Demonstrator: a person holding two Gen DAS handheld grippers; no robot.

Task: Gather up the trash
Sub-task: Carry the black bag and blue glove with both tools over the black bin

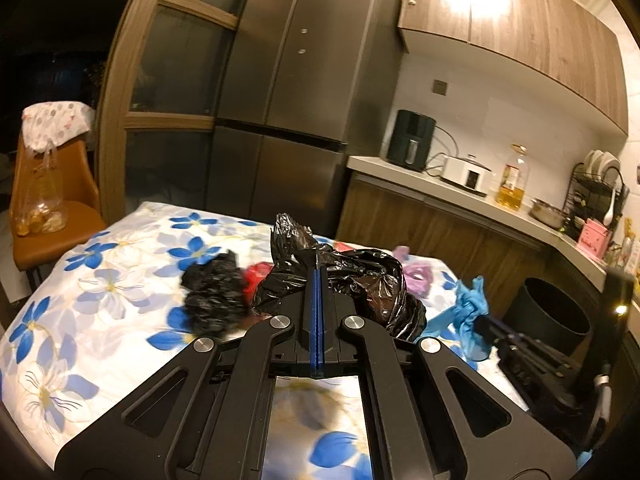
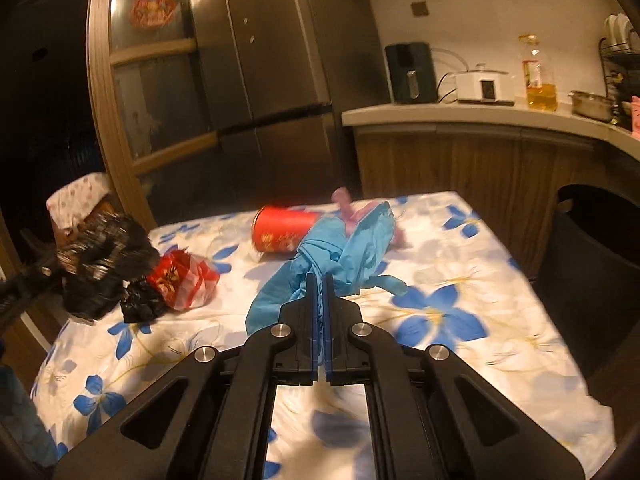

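Left gripper (image 1: 316, 276) is pinching a black trash bag (image 1: 352, 280) above the floral-clothed counter (image 2: 480, 280); right gripper (image 2: 319, 280) is pinching blue plastic trash (image 2: 344, 248) just above the counter, beside a red cup (image 2: 280, 232).

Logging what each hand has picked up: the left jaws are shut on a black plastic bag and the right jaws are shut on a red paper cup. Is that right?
Not quite. The right gripper is shut on the blue plastic bag, not the red paper cup, which lies on its side on the table behind it, as the right wrist view shows. The left gripper is indeed shut on the black plastic bag.
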